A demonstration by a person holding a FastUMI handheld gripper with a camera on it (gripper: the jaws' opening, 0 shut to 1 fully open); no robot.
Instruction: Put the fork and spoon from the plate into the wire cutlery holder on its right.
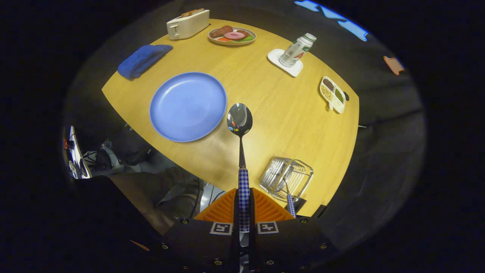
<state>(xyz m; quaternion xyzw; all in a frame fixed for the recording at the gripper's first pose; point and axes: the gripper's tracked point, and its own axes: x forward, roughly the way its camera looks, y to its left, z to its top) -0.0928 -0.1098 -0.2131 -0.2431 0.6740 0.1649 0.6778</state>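
Note:
My gripper (243, 206) is shut on the blue-checked handle of the spoon (240, 125), high above the wooden table. The spoon points straight ahead, its shiny bowl hanging over the table just right of the blue plate (187, 106). That plate lies bare. The wire cutlery holder (286, 177) stands near the table's front edge, just right of my orange fingers (221, 210). A second blue-checked handle, the fork (290, 204), sticks out of the holder toward me.
A folded blue cloth (143, 60), a white toaster (187, 23) and a plate of food (232, 35) sit at the far side. A can on a white coaster (291, 57) and a small divided dish (332, 94) stand to the right. A person's legs (159, 189) show below the table edge.

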